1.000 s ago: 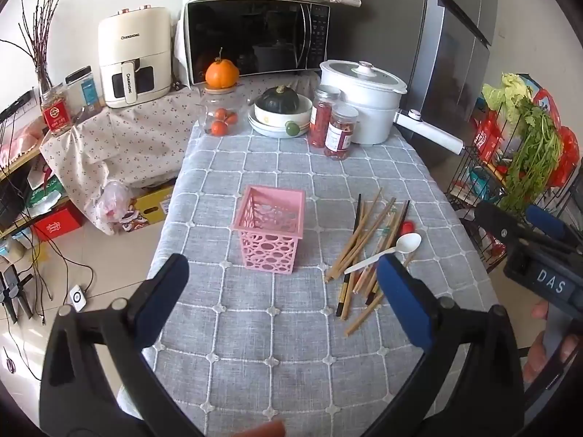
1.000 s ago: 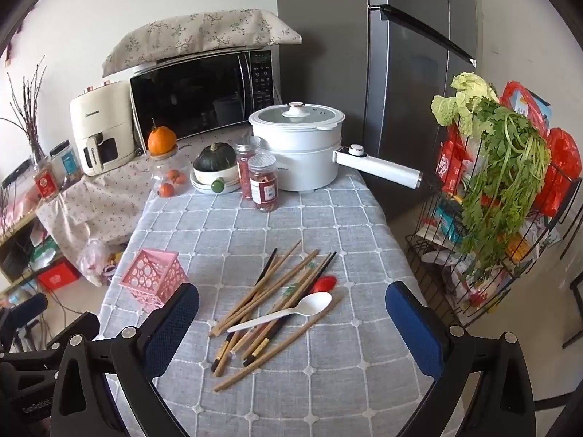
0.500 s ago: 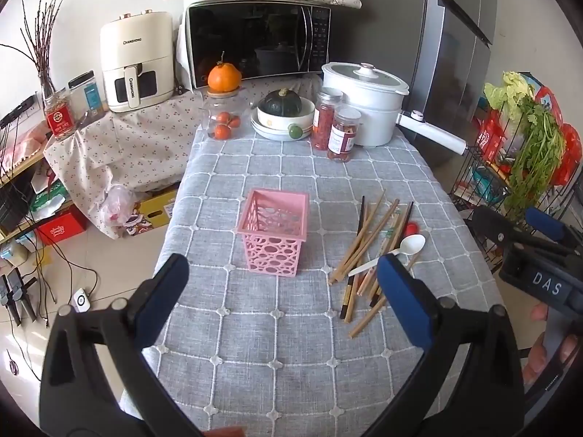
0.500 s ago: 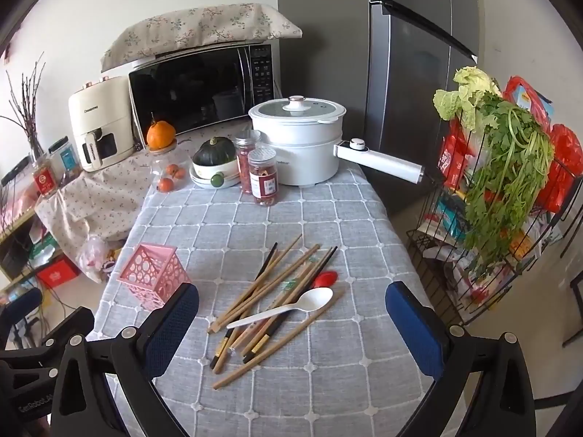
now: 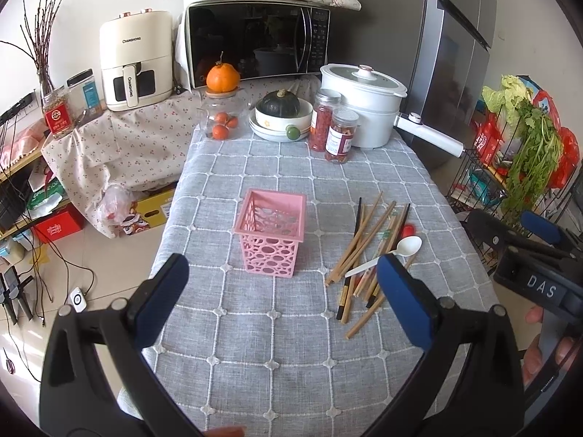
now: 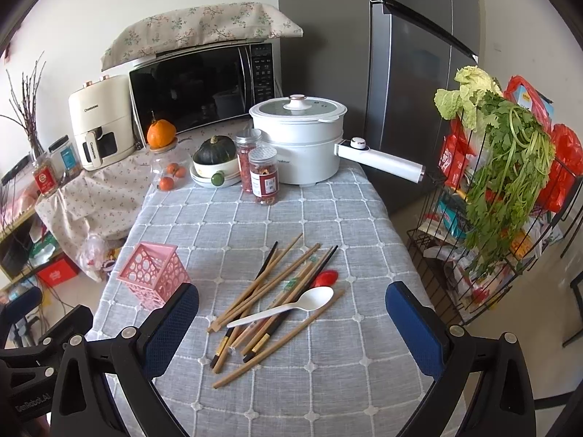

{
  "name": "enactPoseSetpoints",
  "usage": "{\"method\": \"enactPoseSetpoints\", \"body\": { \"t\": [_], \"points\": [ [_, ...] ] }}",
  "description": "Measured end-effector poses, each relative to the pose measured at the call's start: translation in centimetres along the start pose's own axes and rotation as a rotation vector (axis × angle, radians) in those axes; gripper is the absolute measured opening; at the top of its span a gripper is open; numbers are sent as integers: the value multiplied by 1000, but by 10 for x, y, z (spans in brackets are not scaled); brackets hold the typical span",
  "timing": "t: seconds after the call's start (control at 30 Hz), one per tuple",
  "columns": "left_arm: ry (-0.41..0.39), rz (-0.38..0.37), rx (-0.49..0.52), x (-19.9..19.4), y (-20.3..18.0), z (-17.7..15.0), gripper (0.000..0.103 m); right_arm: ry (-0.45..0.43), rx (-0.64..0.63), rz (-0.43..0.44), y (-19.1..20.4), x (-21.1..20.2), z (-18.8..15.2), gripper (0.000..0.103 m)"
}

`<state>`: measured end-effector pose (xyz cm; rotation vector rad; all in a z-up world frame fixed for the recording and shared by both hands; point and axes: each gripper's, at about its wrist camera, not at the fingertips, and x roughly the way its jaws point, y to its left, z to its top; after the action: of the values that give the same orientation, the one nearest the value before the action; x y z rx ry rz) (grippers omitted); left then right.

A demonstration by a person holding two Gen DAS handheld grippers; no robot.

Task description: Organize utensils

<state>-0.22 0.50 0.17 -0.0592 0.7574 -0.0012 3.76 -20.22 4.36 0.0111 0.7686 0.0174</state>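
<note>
Bare grey checked tablecloth [image 5: 277,327] stretches before the wide-spread, empty left gripper [image 5: 280,298]. The pink perforated plastic basket [image 5: 271,233] stands upright mid-table, apart from the loose chopsticks [image 6: 269,291] under a white spoon [image 6: 288,307], beneath the right gripper [image 6: 291,327], also wide, empty.

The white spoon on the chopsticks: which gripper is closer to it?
Right. The right gripper hangs open directly over the white spoon; the left gripper, also open, faces the pink basket, spoon off to its right.
</note>
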Motion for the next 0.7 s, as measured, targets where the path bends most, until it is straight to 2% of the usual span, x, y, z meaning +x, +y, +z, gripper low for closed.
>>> {"method": "enactPoseSetpoints", "body": {
  "t": [0.7],
  "points": [
    [9,-10,-1,1,-3,-3,102,2,-1,1,1,1,0,103]
  ]
}}
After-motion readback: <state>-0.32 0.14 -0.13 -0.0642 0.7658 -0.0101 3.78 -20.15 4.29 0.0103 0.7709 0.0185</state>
